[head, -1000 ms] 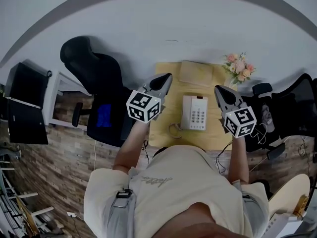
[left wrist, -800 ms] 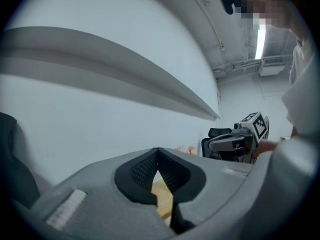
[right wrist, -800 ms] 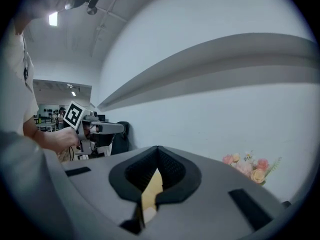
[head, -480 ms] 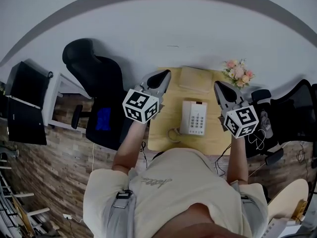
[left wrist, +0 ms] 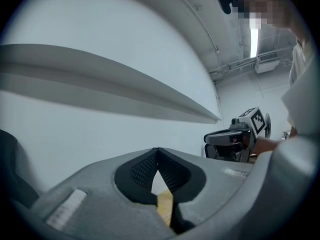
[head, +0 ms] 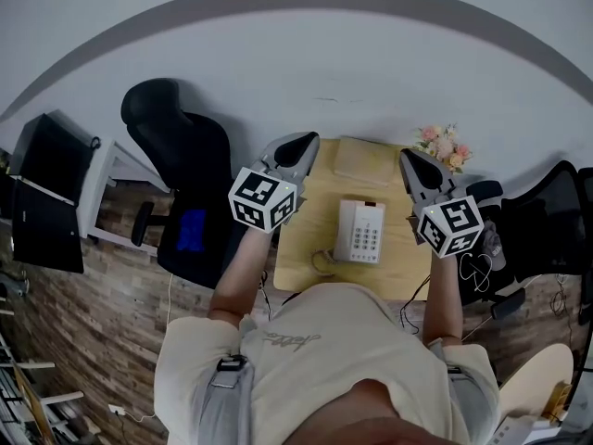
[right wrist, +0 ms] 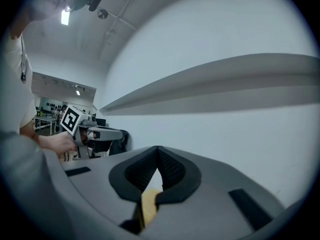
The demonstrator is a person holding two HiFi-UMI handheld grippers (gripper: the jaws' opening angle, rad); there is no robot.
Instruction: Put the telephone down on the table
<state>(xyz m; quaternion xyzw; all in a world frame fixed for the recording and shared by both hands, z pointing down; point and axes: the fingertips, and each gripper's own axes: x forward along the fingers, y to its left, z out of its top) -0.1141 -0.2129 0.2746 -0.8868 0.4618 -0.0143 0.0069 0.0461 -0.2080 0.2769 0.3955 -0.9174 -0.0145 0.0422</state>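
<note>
Holds left hand-held gripper [head: 308,140] and right hand-held gripper [head: 406,157] closed, empty. Flanks telephone [head: 360,232] lying flat on surface [head: 304,241].

the left gripper [left wrist: 158,151] has its jaws closed tip to tip before a white wall [left wrist: 90,139] with a grey band [left wrist: 100,81], the right gripper [left wrist: 215,137] beside it.
</note>
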